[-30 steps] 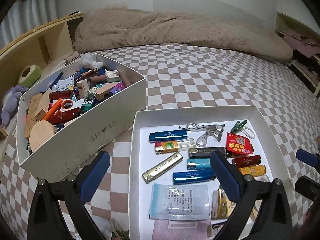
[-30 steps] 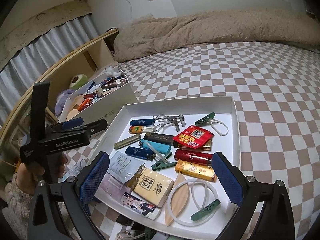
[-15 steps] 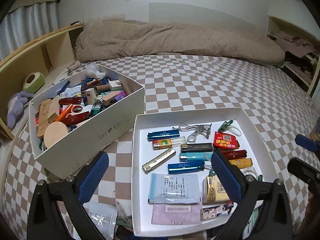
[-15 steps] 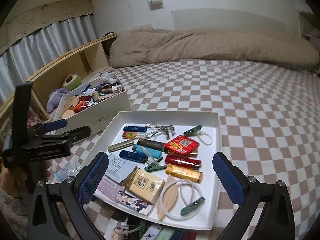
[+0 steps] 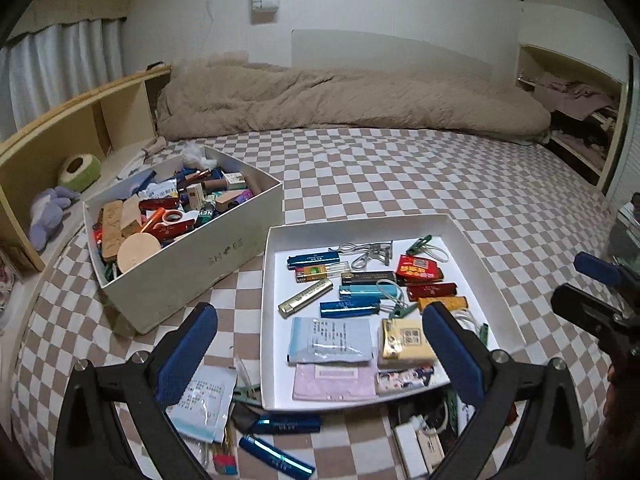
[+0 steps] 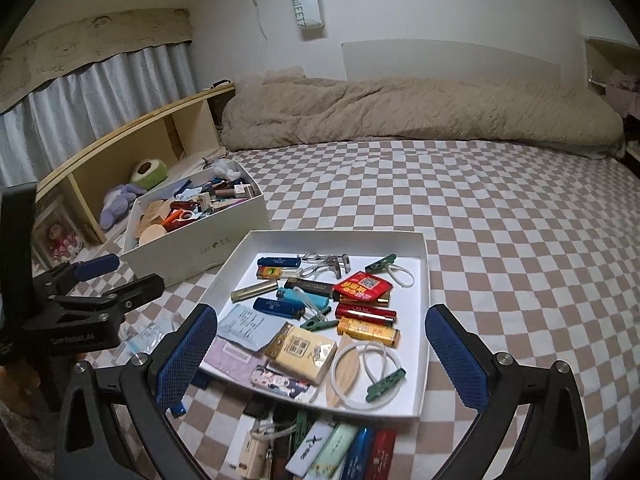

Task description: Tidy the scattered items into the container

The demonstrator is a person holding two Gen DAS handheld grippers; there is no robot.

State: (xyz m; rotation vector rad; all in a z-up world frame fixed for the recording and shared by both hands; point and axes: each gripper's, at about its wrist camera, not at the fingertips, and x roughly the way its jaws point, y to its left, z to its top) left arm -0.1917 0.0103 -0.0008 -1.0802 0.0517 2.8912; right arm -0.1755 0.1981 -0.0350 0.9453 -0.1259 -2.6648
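A shallow white tray (image 5: 486,268) (image 6: 425,292) lies on the checkered bed, holding lighters, clips, packets and an eyelash curler. More items lie loose on the bed in front of it: blue lighters (image 5: 276,456), a white packet (image 5: 204,404), and several lighters and boxes (image 6: 332,452). My left gripper (image 5: 320,356) is open and empty above the tray's near edge. My right gripper (image 6: 320,356) is open and empty, also above the near edge. Each gripper shows in the other's view, the left (image 6: 104,280) and the right (image 5: 592,292).
A white shoebox (image 5: 192,276) (image 6: 216,240) full of small items stands left of the tray. A wooden shelf (image 5: 60,148) with a plush toy runs along the left. A beige duvet (image 5: 340,100) lies at the far end of the bed.
Both grippers have pulled back and up from the tray. The loose items in front of the tray have come into view. Both stay open.
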